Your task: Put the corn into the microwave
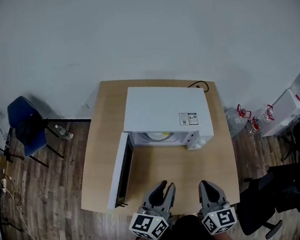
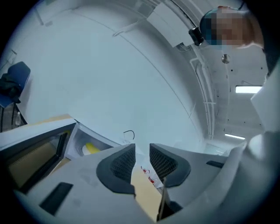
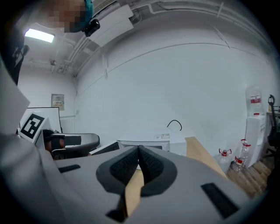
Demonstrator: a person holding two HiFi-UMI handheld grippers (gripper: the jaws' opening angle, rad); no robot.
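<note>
A white microwave (image 1: 166, 112) stands on the wooden table (image 1: 160, 168), its door (image 1: 119, 170) swung open to the left. Inside the cavity lies the yellow corn (image 1: 159, 136) on a pale plate; the left gripper view also shows the corn (image 2: 91, 148) in the open cavity. My left gripper (image 1: 165, 185) hovers at the table's front edge, in front of the opening, open with nothing between its fingers (image 2: 124, 162). My right gripper (image 1: 209, 186) is beside it to the right, shut with its pads (image 3: 148, 162) meeting and nothing in them.
A black cable (image 1: 201, 85) runs behind the microwave. A blue chair (image 1: 26, 126) stands left of the table. Water bottles (image 1: 247, 118) and a white unit (image 1: 291, 103) are at the right, with a black office chair (image 1: 283, 191) at the near right.
</note>
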